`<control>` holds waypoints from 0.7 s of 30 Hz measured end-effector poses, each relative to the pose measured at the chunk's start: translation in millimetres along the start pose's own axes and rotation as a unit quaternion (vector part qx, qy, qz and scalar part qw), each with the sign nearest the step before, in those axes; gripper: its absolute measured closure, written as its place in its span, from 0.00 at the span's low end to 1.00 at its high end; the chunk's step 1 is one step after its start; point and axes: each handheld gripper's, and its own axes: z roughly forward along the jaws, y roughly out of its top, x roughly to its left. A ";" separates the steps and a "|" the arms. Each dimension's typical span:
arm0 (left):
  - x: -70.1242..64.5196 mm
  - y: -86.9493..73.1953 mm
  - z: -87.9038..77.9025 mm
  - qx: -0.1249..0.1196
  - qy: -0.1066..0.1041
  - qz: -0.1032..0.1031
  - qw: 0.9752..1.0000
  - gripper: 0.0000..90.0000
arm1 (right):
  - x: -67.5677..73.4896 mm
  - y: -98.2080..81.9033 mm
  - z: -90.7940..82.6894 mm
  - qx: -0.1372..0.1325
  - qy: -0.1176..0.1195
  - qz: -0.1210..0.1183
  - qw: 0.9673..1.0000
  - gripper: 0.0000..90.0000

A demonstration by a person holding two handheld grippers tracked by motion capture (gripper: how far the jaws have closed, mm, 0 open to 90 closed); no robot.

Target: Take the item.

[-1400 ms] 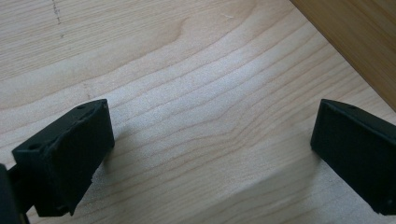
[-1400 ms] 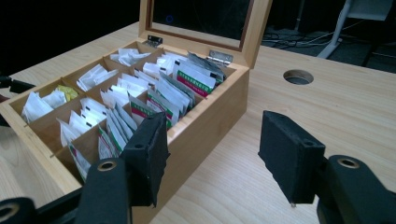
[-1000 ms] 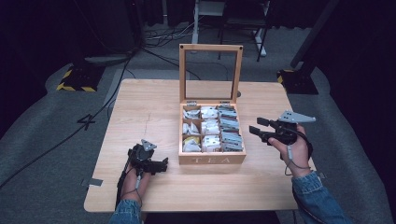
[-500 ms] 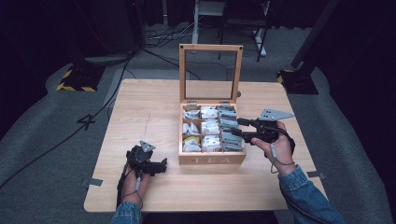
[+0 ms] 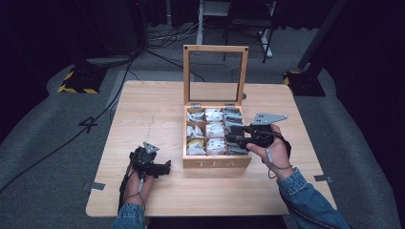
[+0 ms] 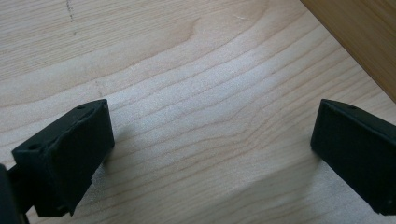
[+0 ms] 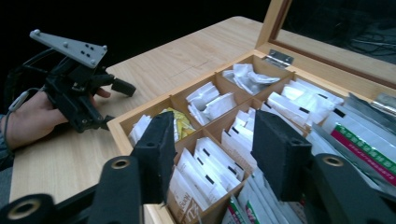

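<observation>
My right gripper [image 5: 234,134] hangs with jaws spread and empty over the open wooden tea box [image 5: 217,162] at mid-table, whose light, crushable paper tea sachets [image 7: 212,161] I'd pinch by a top edge, while my left gripper [image 5: 162,168], jaws wide, rests on the table [image 5: 157,107].

In the high view, the print on the small paper tea packets [image 5: 215,130] inside the open wooden tea box [image 5: 217,162] is too small to read. The black right gripper [image 5: 232,134] covers part of the right column of compartments. In the right gripper view, the box's upright glass-paned lid [image 7: 327,28] is cut off by the top edge. In the left gripper view, only a corner of the box's wooden wall [image 6: 364,37] shows at the upper right.
</observation>
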 end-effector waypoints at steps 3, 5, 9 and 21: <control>0.1 0.2 0.0 0.001 0.001 0.000 1.000 0.00 | 1.2 3.0 3.1 0.018 0.013 0.012 1.000 0.61; 0.1 0.2 0.1 0.000 0.001 0.001 1.000 0.00 | 1.3 4.3 8.1 0.041 0.023 0.003 0.999 0.64; 0.2 0.4 0.2 0.001 0.000 0.001 1.000 0.00 | 5.5 0.5 19.8 0.085 0.044 -0.005 0.995 0.70; 0.1 0.3 0.2 0.001 0.000 0.000 1.000 0.00 | 10.2 -1.9 50.2 0.160 0.048 -0.046 0.985 0.78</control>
